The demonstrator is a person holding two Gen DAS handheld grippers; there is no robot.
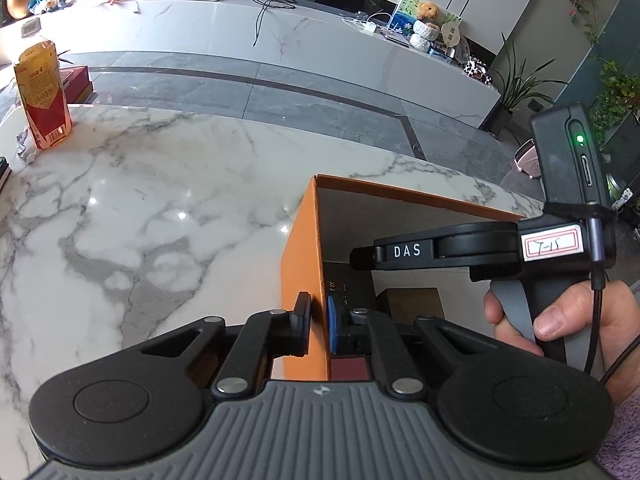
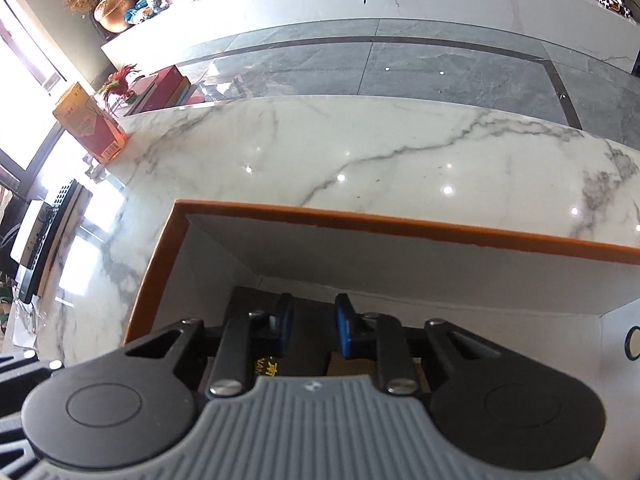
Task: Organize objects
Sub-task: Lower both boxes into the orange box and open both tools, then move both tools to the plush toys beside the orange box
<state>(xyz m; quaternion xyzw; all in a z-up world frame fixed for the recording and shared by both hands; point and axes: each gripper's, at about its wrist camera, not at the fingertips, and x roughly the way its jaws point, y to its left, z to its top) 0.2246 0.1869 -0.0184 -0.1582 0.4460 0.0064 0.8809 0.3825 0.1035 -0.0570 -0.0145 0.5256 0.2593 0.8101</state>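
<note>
Left wrist view: the orange box is the landmark; all places are given from it.
Bottle: far left of the box on the marble table, upright, well apart from both grippers.
Left gripper: jaws clamped on the box's left wall, one pad outside, one inside.
Box contents: dark items lie low inside, below and ahead of the right-hand jaws; their long axis is hard to read in shadow.
Right gripper: inside the box, pointing steeply down; jaws nearly together with a narrow gap, probably nothing between them.
Hand: right of the box, holding that gripper's handle.
Nearer arm: the left steadies the box; the right is the one nearer the contents.
</note>
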